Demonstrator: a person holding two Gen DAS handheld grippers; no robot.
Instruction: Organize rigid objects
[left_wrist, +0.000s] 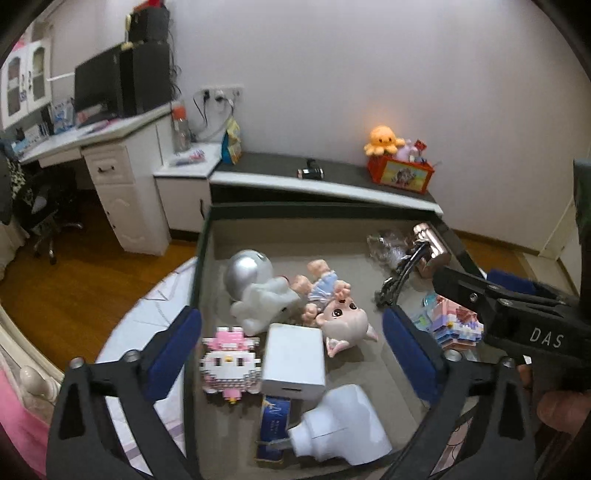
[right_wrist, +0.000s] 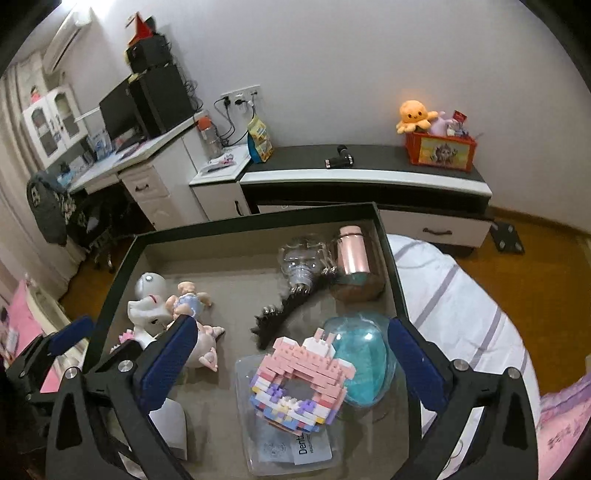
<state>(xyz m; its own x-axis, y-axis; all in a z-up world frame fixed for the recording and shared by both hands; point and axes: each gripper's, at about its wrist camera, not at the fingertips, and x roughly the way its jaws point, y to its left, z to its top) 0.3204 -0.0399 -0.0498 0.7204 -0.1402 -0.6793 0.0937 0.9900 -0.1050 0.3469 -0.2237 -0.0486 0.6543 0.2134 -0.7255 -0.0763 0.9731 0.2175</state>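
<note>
Soft, even indoor light, no hard shadows. Glare on the copper bottle (right_wrist: 350, 252) and silver helmet (left_wrist: 246, 274). Strong fisheye bending plus black vignette at corners. Slight blur overall; left view softest near the box (left_wrist: 202, 258) rim.

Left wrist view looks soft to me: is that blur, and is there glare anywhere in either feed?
Left wrist view: slight motion smear on the dark-rimmed tray and the black-topped low cabinet; warm bloom around the orange plush octopus. Right wrist view: sharper; highlights on the copper metal bottle and the clear teal plastic shell; straight edges bow near the frame rim.
</note>
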